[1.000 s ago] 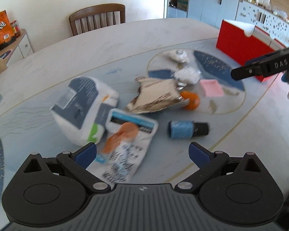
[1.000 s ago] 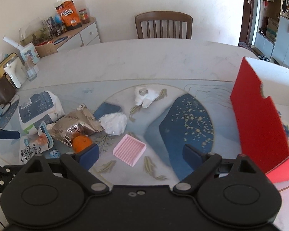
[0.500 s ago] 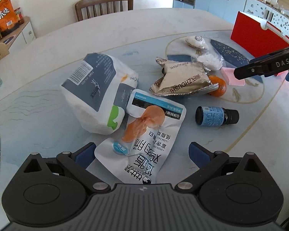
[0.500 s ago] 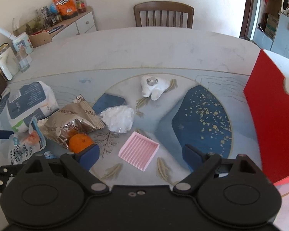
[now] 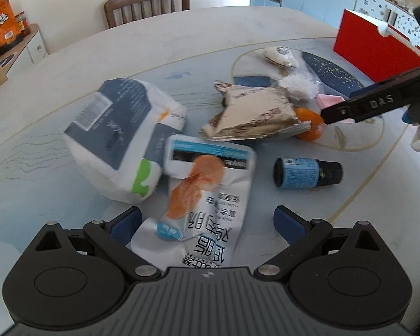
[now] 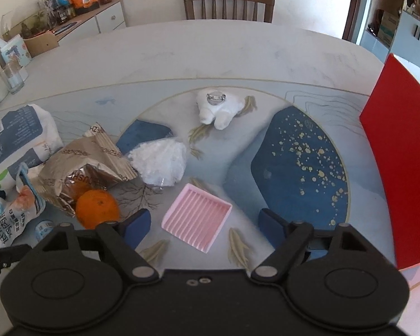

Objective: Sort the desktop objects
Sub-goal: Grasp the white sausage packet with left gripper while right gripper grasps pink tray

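My left hand-held gripper [image 5: 205, 222] hangs spread wide over the white snack pouch [image 5: 201, 204] on the counter [image 5: 70, 56], its blue fingers either side of the pouch's near end and touching nothing. Just beyond lie the tissue pack [image 5: 120, 137], the foil bag [image 5: 254, 114], the orange [image 5: 312, 124] and the small blue bottle [image 5: 305, 173] on its side. My right hand-held gripper [image 6: 204, 225], equally spread, frames the pink ridged tray [image 6: 197, 221], with the red box [image 6: 400, 165] at right.
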A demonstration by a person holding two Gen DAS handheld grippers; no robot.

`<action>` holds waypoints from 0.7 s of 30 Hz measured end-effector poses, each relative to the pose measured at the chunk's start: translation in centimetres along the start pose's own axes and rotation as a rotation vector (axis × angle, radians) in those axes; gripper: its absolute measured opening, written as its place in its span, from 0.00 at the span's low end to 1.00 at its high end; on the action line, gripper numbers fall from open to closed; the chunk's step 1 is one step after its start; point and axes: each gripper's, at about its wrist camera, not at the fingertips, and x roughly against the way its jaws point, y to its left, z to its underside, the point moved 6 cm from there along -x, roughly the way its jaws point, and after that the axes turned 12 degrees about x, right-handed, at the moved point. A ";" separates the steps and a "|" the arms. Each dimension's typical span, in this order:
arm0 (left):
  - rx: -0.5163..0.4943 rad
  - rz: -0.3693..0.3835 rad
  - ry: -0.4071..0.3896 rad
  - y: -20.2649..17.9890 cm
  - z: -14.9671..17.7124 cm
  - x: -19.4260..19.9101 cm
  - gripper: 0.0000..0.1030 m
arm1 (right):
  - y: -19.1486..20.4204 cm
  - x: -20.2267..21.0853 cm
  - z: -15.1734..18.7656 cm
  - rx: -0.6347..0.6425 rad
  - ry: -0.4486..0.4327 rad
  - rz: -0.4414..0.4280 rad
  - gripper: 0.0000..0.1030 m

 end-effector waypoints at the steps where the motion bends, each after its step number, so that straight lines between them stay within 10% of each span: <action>1: -0.003 0.001 0.002 -0.3 0.1 0.0 0.98 | 0.0 0.0 0.0 0.000 -0.001 0.002 0.82; 12: 0.007 -0.005 -0.005 -2.0 0.1 0.0 0.89 | 0.7 -0.2 -0.2 0.042 0.001 0.024 0.77; 21: 0.050 -0.030 -0.043 -1.5 -0.6 0.3 0.56 | 0.6 0.3 -0.1 0.058 -0.021 0.018 0.51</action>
